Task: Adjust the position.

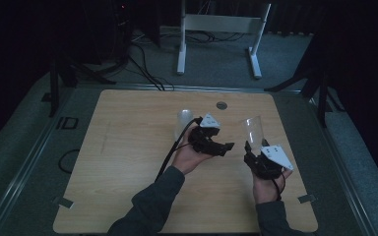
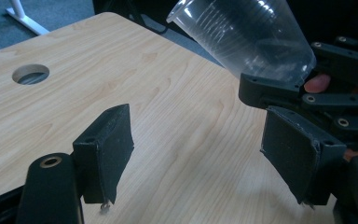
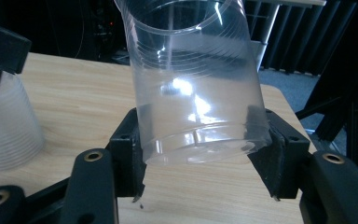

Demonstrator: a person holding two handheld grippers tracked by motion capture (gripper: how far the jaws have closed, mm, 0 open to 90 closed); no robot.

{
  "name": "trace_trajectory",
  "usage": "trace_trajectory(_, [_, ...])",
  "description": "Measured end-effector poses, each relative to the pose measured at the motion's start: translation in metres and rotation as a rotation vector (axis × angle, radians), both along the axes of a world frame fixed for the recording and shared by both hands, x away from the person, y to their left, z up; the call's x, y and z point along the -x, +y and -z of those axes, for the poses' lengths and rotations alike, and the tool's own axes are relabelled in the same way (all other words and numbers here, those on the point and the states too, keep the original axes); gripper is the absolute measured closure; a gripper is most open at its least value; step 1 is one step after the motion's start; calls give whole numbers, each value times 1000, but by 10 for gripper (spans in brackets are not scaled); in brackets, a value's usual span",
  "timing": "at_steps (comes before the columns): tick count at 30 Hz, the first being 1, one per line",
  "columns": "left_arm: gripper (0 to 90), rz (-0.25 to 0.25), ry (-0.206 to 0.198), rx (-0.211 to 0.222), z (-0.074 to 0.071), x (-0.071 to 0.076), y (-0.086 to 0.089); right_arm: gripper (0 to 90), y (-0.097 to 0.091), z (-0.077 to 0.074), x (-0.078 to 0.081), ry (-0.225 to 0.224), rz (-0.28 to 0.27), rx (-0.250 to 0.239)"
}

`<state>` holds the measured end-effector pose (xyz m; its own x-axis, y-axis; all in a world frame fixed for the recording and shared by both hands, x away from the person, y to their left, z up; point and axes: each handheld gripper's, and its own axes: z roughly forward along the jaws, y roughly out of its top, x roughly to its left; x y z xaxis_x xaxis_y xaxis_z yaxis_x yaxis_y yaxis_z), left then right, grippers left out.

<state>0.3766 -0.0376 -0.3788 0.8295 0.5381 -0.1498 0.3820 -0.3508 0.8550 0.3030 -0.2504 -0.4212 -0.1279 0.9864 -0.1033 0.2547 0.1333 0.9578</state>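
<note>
A clear plastic cup (image 1: 253,130) is held by its base, tilted with the mouth up, in my right gripper (image 1: 250,148). In the right gripper view both pads of that gripper (image 3: 198,142) press on the bottom of the cup (image 3: 191,79). My left gripper (image 1: 222,146) sits just left of it, above the table, open with nothing between its jaws; the left gripper view shows the gap of that gripper (image 2: 200,135) bare and the held cup (image 2: 247,37) at the upper right. A second clear cup (image 1: 183,120) stands mouth down on the table behind the left hand, and it appears again as a ridged cup (image 3: 4,126).
The wooden table (image 1: 128,162) has a round cable hole (image 1: 221,105) near its far edge. A white metal stand (image 1: 216,24) and black cables (image 1: 142,64) are on the floor beyond. Black tripod legs (image 1: 320,83) stand at the right.
</note>
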Motion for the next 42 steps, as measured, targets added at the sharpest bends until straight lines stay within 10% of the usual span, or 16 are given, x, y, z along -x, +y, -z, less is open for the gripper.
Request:
trace_trajectory(16, [242,9,37,65,-6,-7,-9,421,2,3,2,-57,11,-9])
trace_trajectory(42, [153,42,200,312,1,-24,-31,421,11,5,5,-72,-24,-9])
